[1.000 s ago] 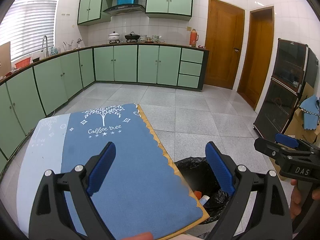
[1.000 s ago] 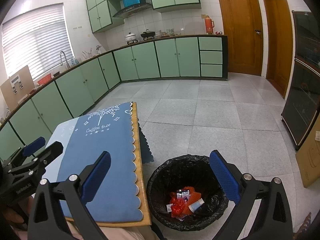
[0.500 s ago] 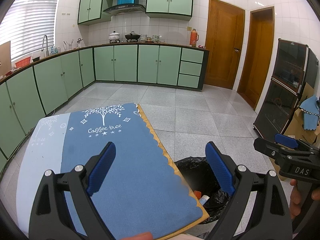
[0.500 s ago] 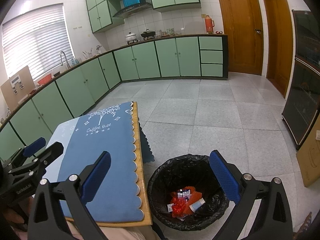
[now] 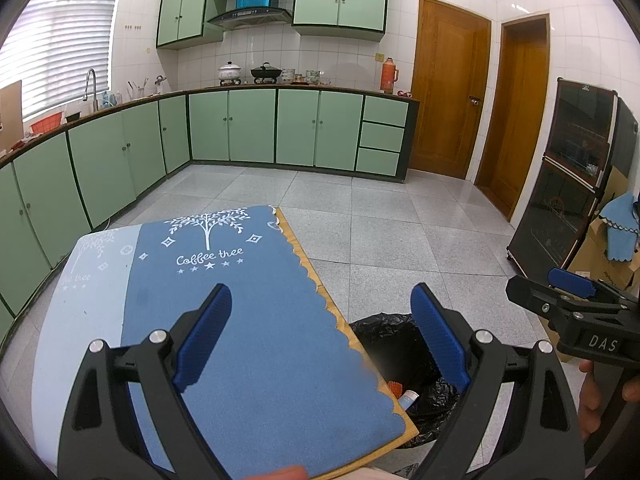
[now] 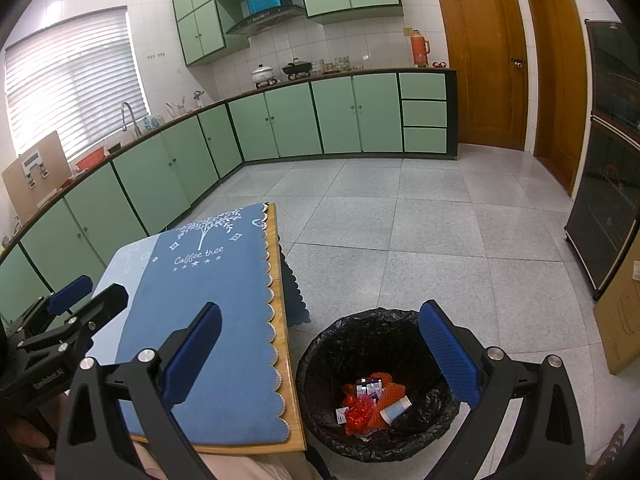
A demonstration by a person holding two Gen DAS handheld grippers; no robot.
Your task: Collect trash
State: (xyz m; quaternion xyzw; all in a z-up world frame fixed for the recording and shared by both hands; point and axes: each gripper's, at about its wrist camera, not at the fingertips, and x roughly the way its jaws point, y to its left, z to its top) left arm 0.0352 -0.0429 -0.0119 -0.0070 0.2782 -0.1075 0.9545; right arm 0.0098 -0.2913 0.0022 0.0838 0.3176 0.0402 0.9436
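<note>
Left wrist view puts my left gripper (image 5: 320, 336) above the table (image 5: 362, 350), its blue pads (image 5: 204, 336) spread wide with nothing between them. The blue cloth (image 5: 248, 320) with its white tree print covers the tabletop, and a paler cloth (image 5: 80, 300) lies beside it on the far side from the bin. From here the table edge hides most of the trash bin (image 5: 394, 344): I see only part of its black liner and a sliver of red and a white tube end just past the table's corner. My right gripper (image 5: 576, 300) shows at the edge of this view, beyond the bin, with my fingers (image 5: 592, 396) wrapped below it.

The right wrist view opens the bin (image 6: 376, 344) up fully. It stands on the floor just beside the table's (image 6: 294, 400) long edge, and the trash (image 6: 372, 400) lies at its bottom: red wrapping, small printed packets and a white tube. My right gripper (image 6: 320, 356) hangs over table edge and bin, jaws wide apart and empty. My left gripper (image 6: 76, 304) appears on the table's other side.
</note>
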